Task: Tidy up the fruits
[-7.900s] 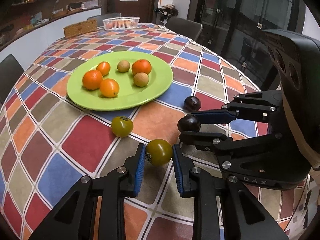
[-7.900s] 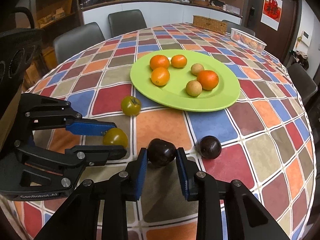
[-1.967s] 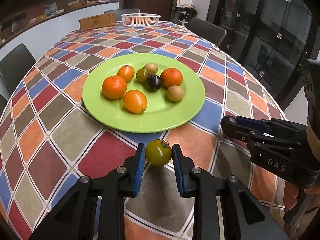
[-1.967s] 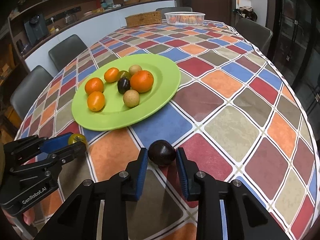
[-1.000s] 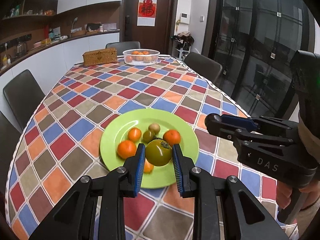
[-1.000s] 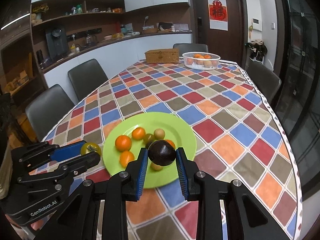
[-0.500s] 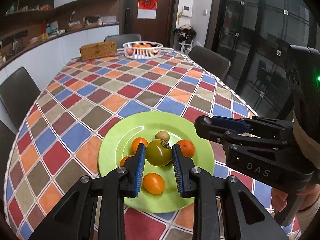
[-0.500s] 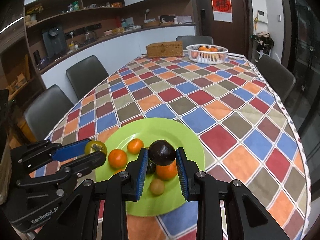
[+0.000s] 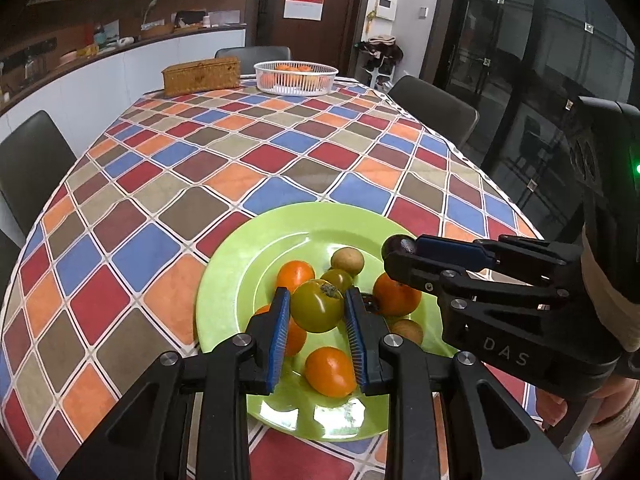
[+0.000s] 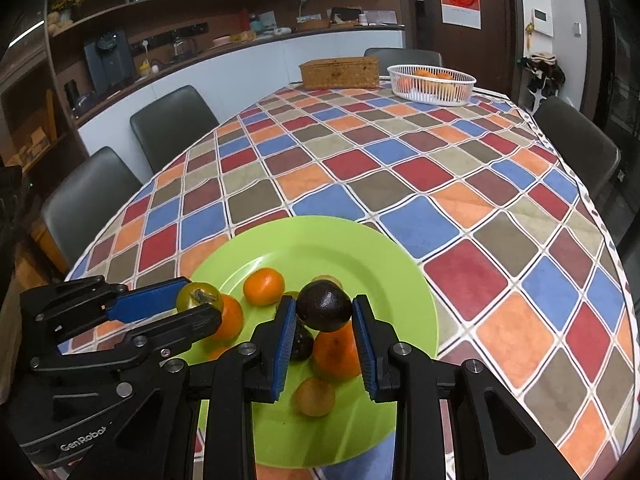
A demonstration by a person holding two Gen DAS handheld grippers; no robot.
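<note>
1. The plate (image 9: 224,280) lay near the desk's (image 9: 168,184) near edge, its front rim hidden behind the claw arms in both views; the checked cloth beyond it ran bare almost to the far end.
2. The left claw (image 9: 317,312) was clenched on a green tomato (image 9: 317,305), held above the middle of the plate.
3. The right claw (image 10: 324,318) was clenched on a dark fruit (image 10: 324,306), also above the plate, just right of the left claw.
4. The two claws hung close side by side, with little room between them; in the left view the right claw's arm crossed over the plate's right side.
5. The plate's middle was crowded: oranges (image 9: 295,275), two small brown fruits (image 9: 347,259), a second green tomato (image 9: 338,279) and another dark fruit (image 10: 301,343) sat bunched together under the claws.
6. Open green showed along the plate's far and left rim, and some on its near part.
7. At the far end stood a white basket (image 9: 296,78) of oranges and a wicker box (image 9: 201,75), well apart from the plate.
8. Dark chairs (image 10: 170,124) lined the desk's sides, and a counter (image 10: 240,52) ran along the wall behind.
9. A hand (image 9: 560,402) showed low on the right claw's grip.
</note>
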